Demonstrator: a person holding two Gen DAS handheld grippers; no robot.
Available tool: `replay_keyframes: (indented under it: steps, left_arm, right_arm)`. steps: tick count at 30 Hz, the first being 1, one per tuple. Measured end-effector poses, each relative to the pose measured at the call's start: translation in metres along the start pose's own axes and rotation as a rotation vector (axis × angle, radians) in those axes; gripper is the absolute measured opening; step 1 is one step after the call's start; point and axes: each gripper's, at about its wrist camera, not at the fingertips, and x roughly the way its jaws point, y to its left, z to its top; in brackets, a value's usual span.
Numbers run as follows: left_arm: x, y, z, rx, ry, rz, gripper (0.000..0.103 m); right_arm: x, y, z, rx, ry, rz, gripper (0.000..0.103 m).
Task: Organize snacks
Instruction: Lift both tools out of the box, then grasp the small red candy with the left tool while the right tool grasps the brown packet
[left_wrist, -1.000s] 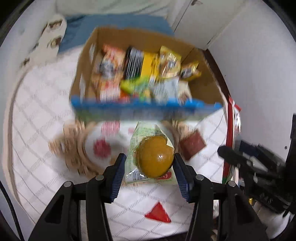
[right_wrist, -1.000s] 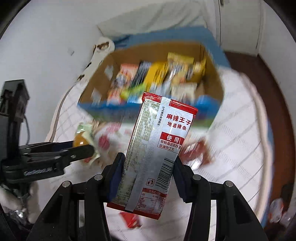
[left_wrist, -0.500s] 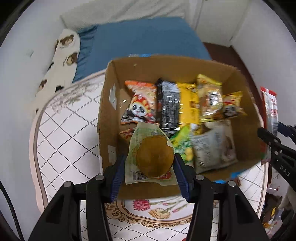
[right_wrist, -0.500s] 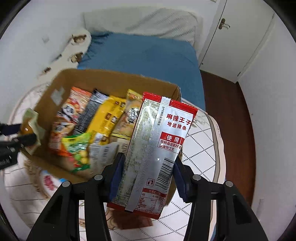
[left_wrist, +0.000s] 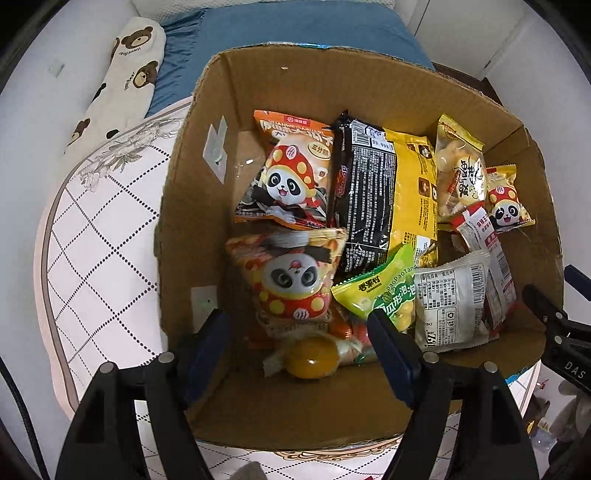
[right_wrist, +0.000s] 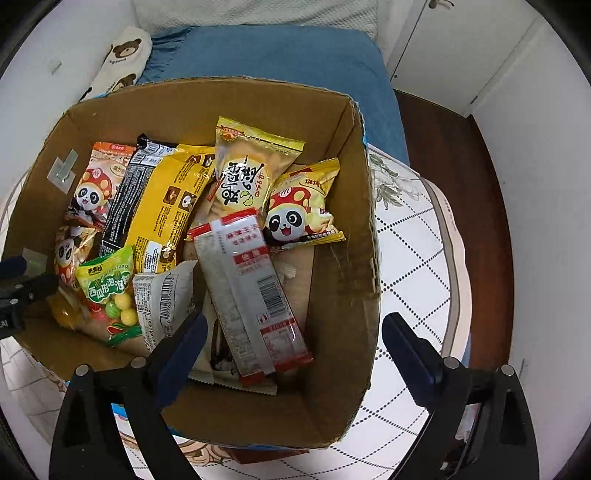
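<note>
I had both grippers pointing straight down into the cardboard box (left_wrist: 369, 88). The left gripper (left_wrist: 299, 332) was opening, its jaws clear of the jelly cup (left_wrist: 312, 358) below. The right gripper (right_wrist: 291, 332) spread wide above the red-and-silver packet (right_wrist: 251, 291).

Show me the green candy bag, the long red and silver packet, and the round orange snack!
green candy bag (right_wrist: 109, 291), right wrist view, on its label.
long red and silver packet (right_wrist: 251, 291), right wrist view, on its silver middle.
round orange snack (left_wrist: 312, 358), left wrist view, on its round centre.
</note>
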Motion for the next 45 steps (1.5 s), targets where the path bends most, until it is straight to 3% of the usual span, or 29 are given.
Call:
replay_keyframes:
  steps: [7,16,33,41,45]
  left_arm:
    - [-0.015,-0.002,-0.010,-0.015,-0.045,-0.035,0.076]
    - [-0.063,-0.010,-0.038,0.007,-0.200,-0.039,0.076]
    - [-0.135,-0.014,-0.109,0.025,-0.423,-0.052,0.076]
    - [-0.164,-0.016,-0.137,0.030,-0.480,-0.070,0.076]
    - [-0.168,-0.017,-0.151,0.029,-0.474,-0.093,0.076]
  right_arm:
    - [-0.014,0.002,-0.006,0.048,-0.035,0.084,0.097]
    - [-0.045,0.013,-0.023,0.061,-0.108,0.142,0.097]
    - [-0.139,0.023,-0.085,0.055,-0.318,0.175,0.097]
    - [-0.176,0.024,-0.113,0.062,-0.395,0.190,0.097]
    - [-0.180,0.020,-0.128,0.082,-0.394,0.215,0.097]
